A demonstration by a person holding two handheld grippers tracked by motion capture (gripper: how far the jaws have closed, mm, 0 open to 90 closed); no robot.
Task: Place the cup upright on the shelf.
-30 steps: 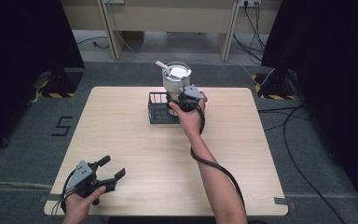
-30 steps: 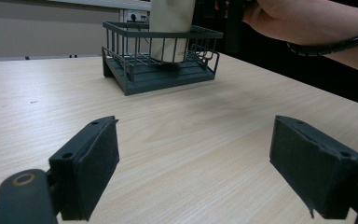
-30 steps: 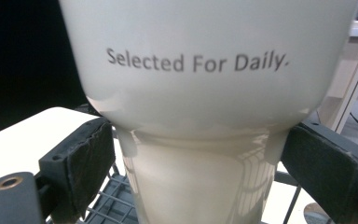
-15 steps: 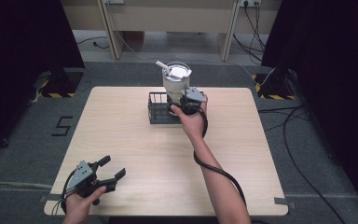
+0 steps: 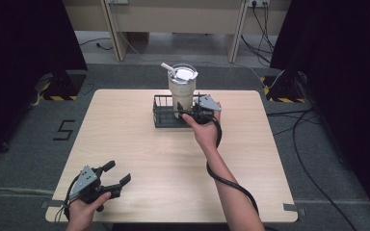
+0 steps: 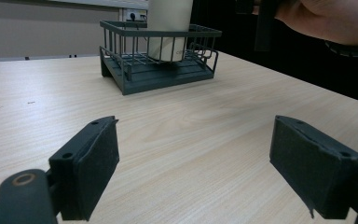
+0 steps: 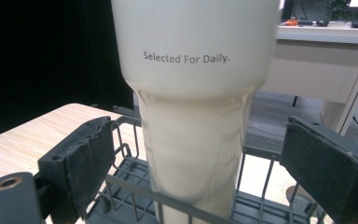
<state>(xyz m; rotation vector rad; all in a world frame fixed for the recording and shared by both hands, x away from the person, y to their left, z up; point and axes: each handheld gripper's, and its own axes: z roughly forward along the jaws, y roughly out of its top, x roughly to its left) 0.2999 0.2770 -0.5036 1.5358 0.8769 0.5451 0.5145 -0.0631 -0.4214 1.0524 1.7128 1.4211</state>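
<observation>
On the wooden table point(image 5: 139, 144), a dark wire basket point(image 5: 164, 117) sits near the far edge. A cream tumbler point(image 5: 181, 91) with lid and straw stands upright inside its right end. The right gripper point(image 5: 189, 113), jaws apart, flanks the tumbler's narrow base without touching. The left gripper point(image 5: 116, 175) is near the near-left corner, jaws apart and holding nothing.

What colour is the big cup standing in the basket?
The cup is creamy white, with small grey writing on it. The right gripper view shows it best.

"Selected For Daily." on the cream tumbler point(image 7: 193, 116)
</observation>
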